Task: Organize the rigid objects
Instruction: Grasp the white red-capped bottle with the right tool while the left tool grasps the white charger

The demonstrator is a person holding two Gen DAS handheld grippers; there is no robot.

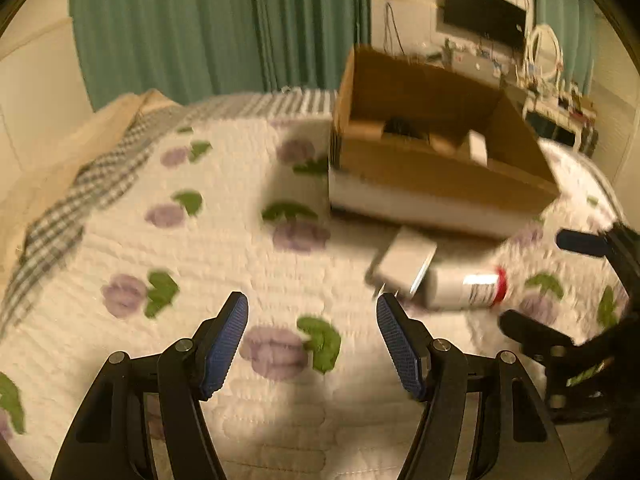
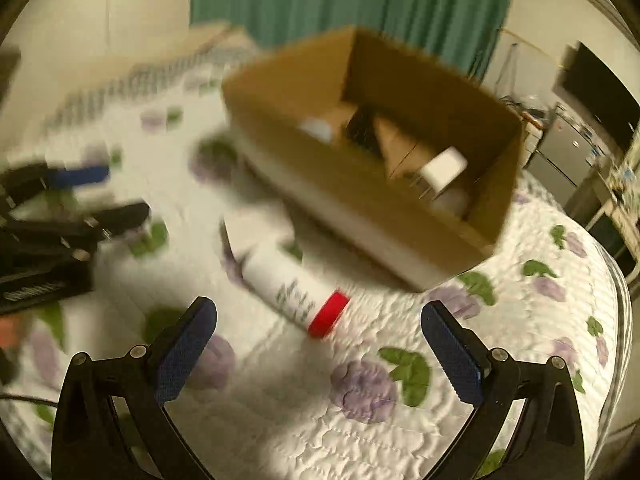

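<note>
A white bottle with a red cap (image 2: 294, 286) lies on its side on the floral quilt, in front of an open cardboard box (image 2: 492, 200). It also shows in the left wrist view (image 1: 464, 288), next to a white charger block (image 1: 404, 266). The box (image 1: 440, 176) holds a white plug (image 2: 442, 170) and dark and brown items. My right gripper (image 2: 320, 320) is open and empty, just short of the bottle's cap. My left gripper (image 1: 312, 312) is open and empty over bare quilt, left of the charger. Each gripper shows at the edge of the other's view.
The quilt (image 1: 224, 264) covers a bed with a checked blanket (image 1: 60, 224) at the left. Green curtains (image 1: 224, 24) hang behind. A cluttered desk and a dark screen (image 1: 484, 12) stand at the far right. The bed's edge curves down at the right (image 2: 616, 280).
</note>
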